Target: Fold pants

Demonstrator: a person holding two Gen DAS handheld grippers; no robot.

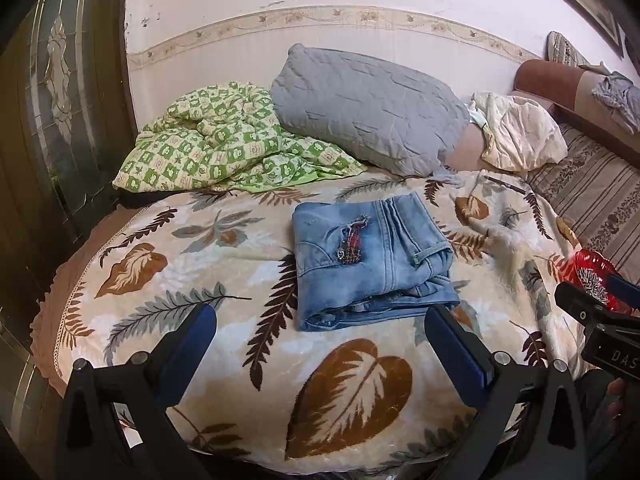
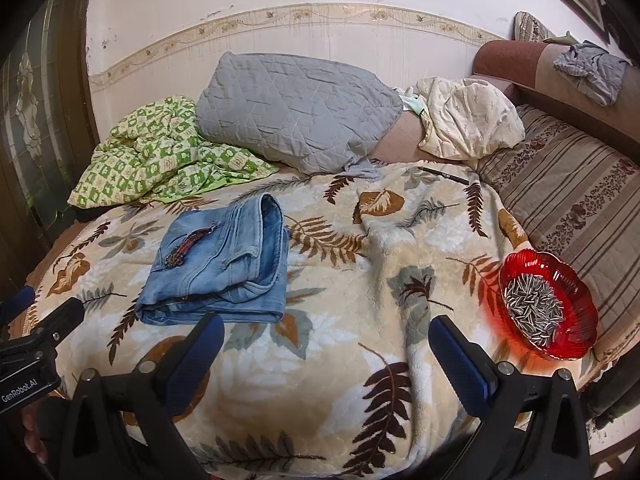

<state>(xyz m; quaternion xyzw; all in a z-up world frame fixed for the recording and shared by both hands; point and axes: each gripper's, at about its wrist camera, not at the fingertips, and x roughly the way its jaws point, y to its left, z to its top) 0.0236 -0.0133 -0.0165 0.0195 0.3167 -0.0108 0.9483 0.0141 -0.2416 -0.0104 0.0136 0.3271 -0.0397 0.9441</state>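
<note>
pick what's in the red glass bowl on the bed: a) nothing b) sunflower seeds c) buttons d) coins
b: the red glass bowl near the right edge of the leaf-print blanket holds a heap of striped black-and-white sunflower seeds, seen clearly in the right wrist view.

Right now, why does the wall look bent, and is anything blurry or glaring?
Left wrist view: the fisheye lens bows the wall border and blackens the corners; the folded jeans look sharp. Right wrist view: same bending, and the red bowl throws a red glow onto the blanket; no harsh glare.
</note>
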